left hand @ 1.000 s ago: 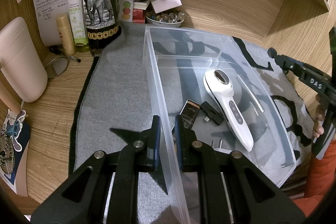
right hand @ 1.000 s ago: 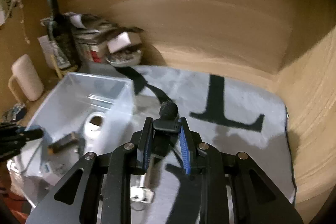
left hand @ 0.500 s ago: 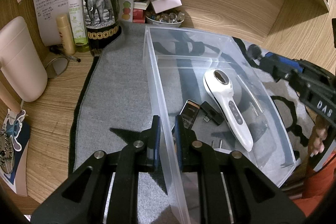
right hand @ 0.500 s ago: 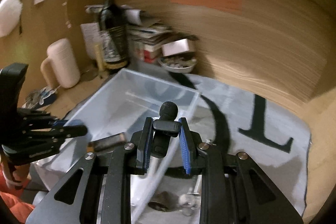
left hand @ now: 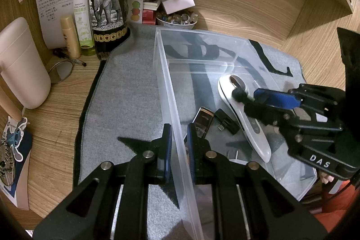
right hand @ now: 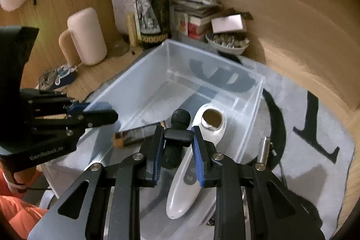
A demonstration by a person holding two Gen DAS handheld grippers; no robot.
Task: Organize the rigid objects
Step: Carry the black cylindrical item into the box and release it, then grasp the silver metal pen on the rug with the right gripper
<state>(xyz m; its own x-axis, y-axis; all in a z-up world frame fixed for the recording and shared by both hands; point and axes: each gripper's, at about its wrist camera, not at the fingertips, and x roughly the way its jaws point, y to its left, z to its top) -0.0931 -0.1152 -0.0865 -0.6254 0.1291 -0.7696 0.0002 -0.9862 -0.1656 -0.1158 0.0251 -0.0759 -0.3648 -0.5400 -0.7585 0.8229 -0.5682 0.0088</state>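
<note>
The left gripper point(left hand: 179, 132) is sitting nearly closed on the near-left wall of the clear plastic bin point(left hand: 167, 91), one blue-padded finger outside the wall and one inside, the thin plastic pinched between them. In the right wrist view this same gripper point(right hand: 101, 113) is showing at the left edge, clamped on the bin's rim.

The right gripper point(right hand: 176, 141) is hovering above the bin's right part, its fingers narrowed onto a small black clip-on microphone point(right hand: 177, 127) — the foam-tipped head is poking up past the fingertips and the body is squeezed between the blue pads. From the left wrist view the right gripper point(left hand: 245, 98) is reaching in from the right, the microphone's round head point(left hand: 238, 95) hanging just over the head of a white handheld device point(left hand: 244, 118).

That white device is lying diagonally on the bin floor. To its left a black-and-gold phone point(left hand: 203, 117) and a small black adapter point(left hand: 226, 122) are lying close together, and a white plug point(left hand: 234, 155) is lying nearer the front wall.

The bin is standing on a grey mat point(left hand: 126, 91) with black lettering. A silver cylinder point(right hand: 264, 149) is lying on the mat just outside the bin's right wall. At the far left a dark wine bottle point(left hand: 106, 3) with an elephant label is standing beside a green spray bottle point(left hand: 82, 12).
</note>
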